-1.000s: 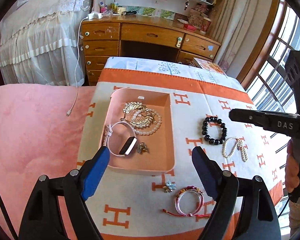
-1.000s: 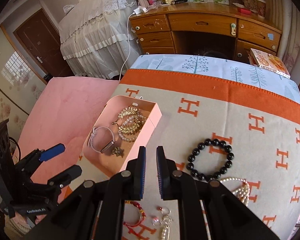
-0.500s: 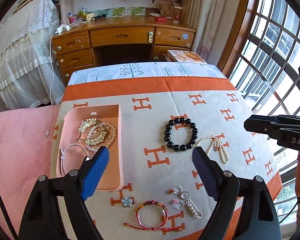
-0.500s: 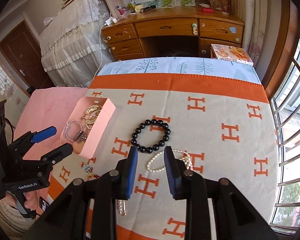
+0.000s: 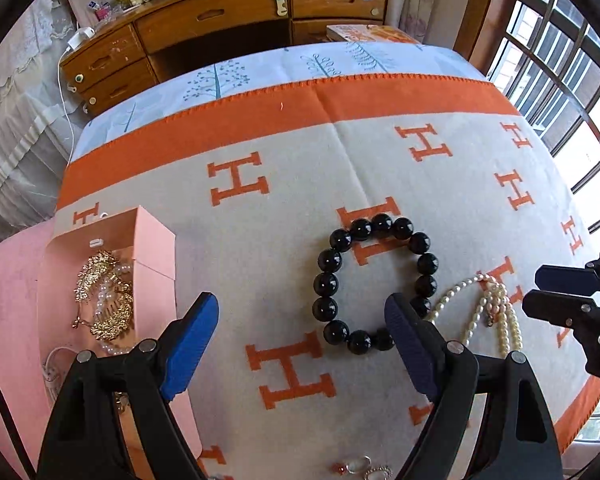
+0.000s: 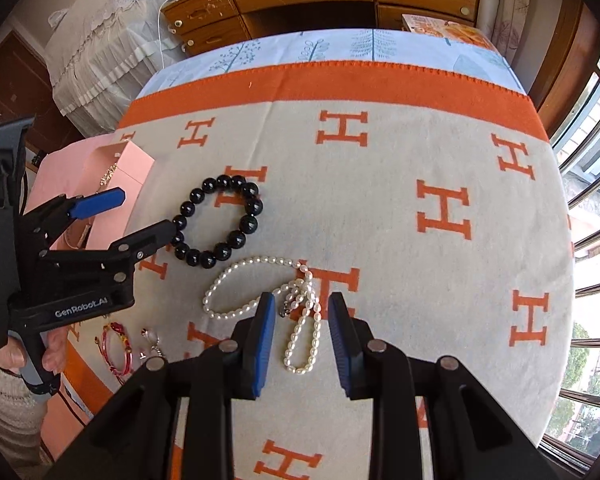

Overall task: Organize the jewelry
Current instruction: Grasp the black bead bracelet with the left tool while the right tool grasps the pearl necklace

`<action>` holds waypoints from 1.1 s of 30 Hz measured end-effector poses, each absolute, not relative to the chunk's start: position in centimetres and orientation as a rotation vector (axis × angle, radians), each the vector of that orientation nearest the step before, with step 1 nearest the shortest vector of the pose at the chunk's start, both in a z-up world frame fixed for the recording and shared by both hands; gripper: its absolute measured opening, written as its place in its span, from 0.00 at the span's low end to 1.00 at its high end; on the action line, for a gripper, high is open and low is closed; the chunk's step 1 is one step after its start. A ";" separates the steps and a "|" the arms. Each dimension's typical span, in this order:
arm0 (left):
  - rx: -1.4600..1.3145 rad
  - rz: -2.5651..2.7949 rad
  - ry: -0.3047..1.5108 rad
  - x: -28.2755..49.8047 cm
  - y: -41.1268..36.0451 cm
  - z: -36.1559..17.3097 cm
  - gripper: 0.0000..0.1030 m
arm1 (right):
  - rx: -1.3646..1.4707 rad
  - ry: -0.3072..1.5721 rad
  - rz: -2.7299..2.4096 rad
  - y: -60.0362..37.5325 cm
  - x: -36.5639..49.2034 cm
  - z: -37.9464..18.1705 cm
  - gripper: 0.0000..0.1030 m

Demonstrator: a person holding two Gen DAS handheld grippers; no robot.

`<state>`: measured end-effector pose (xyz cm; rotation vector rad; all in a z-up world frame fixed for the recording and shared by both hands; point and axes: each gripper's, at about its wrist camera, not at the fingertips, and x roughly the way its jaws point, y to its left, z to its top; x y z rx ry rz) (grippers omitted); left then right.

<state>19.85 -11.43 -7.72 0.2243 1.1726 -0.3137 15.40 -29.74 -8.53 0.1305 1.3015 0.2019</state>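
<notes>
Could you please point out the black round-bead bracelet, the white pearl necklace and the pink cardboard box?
Black round-bead bracelet (image 5: 325, 283), left wrist view, on a bead on its left side.
White pearl necklace (image 6: 236, 269), right wrist view, on its upper strand.
Pink cardboard box (image 5: 156, 240), left wrist view, on its right wall.

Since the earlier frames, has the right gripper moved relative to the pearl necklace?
Yes. The right gripper has come down over the pearl necklace, which now lies between its open fingers; a second ago it hovered nearer the pink box.
</notes>
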 end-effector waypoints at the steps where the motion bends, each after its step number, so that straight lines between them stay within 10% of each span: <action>1: 0.219 -0.309 1.184 20.2 -11.4 -8.2 0.81 | 0.122 1.313 0.206 -29.6 15.6 -9.0 0.27; 16: 0.191 -0.307 1.232 22.1 -12.1 -10.3 0.71 | -0.061 1.320 0.247 -27.3 16.2 -11.2 0.12; 19: 0.204 -0.334 1.224 21.9 -12.9 -9.8 0.40 | -0.055 1.316 0.257 -27.1 16.1 -11.1 0.07; 20: 0.204 -0.341 1.225 21.8 -13.1 -9.7 0.12 | -0.048 1.311 0.264 -27.1 16.1 -10.9 0.06; 33: 0.088 -0.356 1.141 19.6 -10.1 -3.9 0.12 | 0.032 1.122 0.296 -26.8 13.5 -2.5 0.05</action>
